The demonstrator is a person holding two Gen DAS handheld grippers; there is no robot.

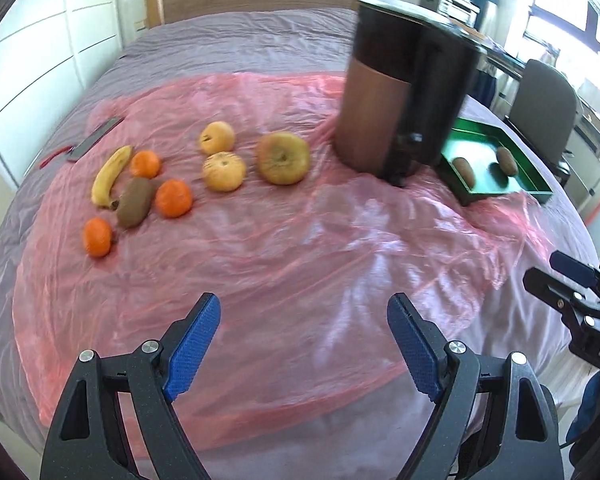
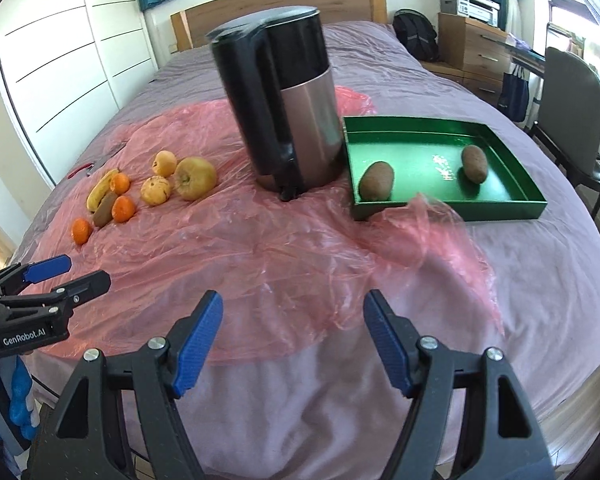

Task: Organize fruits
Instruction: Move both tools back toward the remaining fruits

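Fruit lies on a pink plastic sheet [image 1: 284, 248] on the bed: a banana [image 1: 110, 176], a kiwi [image 1: 134, 202], three oranges [image 1: 173, 198], two pale apples [image 1: 224, 171] and a larger green-brown apple [image 1: 284, 157]. A green tray [image 2: 512, 176] at the right holds two kiwis [image 2: 376, 181] [image 2: 474, 163]. My left gripper [image 1: 303, 320] is open and empty above the sheet's near part. My right gripper [image 2: 293, 318] is open and empty near the bed's front edge. Each gripper shows in the other's view, the left [image 2: 70, 272], the right [image 1: 556, 276].
A tall black and copper kettle [image 2: 288, 112] stands between the fruit and the tray. A dark flat object [image 1: 96, 138] and a red item lie at the sheet's far left. A chair [image 2: 572, 120], drawers and a printer stand right of the bed.
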